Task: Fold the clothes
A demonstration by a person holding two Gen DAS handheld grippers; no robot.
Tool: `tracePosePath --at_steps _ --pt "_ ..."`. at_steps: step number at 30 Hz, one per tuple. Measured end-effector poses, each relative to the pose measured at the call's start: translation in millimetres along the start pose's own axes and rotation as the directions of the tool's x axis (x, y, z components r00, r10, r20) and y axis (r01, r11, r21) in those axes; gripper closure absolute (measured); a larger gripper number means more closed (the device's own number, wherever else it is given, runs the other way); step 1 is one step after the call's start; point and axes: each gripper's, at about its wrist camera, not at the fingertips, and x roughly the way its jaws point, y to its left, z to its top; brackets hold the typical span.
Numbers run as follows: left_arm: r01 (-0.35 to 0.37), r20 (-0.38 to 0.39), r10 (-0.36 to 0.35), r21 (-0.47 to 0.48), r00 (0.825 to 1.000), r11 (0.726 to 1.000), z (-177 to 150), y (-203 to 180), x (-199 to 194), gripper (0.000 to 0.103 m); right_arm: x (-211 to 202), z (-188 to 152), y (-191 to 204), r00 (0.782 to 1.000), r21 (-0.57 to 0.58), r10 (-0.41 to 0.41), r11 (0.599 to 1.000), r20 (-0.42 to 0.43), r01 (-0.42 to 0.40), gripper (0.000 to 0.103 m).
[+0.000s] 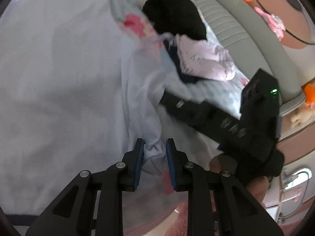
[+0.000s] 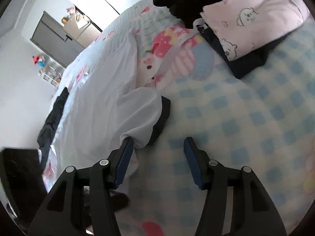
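White fabric is lying spread over a bed: a thin white garment with a dark navy cuff (image 2: 110,106) is stretching across the checked blue-and-cream blanket with pink cartoon prints (image 2: 246,129). The left gripper (image 1: 154,157) is pinching a bunched fold of that white cloth (image 1: 152,149) between its blue pads, jaws drawn close on it but not fully together. The right gripper (image 2: 157,157) is standing with its jaws wide apart; its left pad (image 2: 124,157) is touching the gathered end of the sleeve, while the other pad is hovering over bare blanket (nothing is clamped there). In the left wrist view that same right gripper (image 1: 236,122) is showing as a black body with a green light, reaching in from the right just beside the cloth.

Farther up the bed, a folded pale pink garment printed with little cartoon bears (image 2: 250,21) is resting on top of a folded dark navy piece (image 2: 250,63), and a crumpled black garment (image 1: 173,13) is sitting just behind them, touching the pink one. A grey padded headboard (image 1: 226,19) is curving along the edge of the bed beyond the pile.
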Motion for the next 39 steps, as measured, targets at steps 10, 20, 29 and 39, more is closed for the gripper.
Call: tracePosePath --at_steps 10,20,29,39 --pt "0.130 0.063 -0.131 0.010 0.989 0.991 -2.9 -10.6 -30.8 0.058 -38.0 -11.9 -10.2 0.996 0.043 -0.058 0.998 0.063 0.055 0.047" --pt "-0.151 0.065 0.151 -0.012 0.986 0.989 3.1 4.6 -8.5 0.060 -19.2 -26.0 -3.9 0.994 -0.027 -0.074 0.997 -0.078 0.072 0.047" --pt "-0.189 0.060 0.182 0.153 0.981 0.970 -14.5 -18.4 -22.4 0.060 -16.8 -20.0 -4.6 0.996 -0.008 -0.080 0.997 -0.043 0.080 0.046" --pt "-0.156 0.109 0.151 0.044 0.983 0.987 10.1 19.1 -48.5 0.060 14.3 1.2 -11.7 0.982 0.139 0.187 0.973 -0.001 -0.185 0.046"
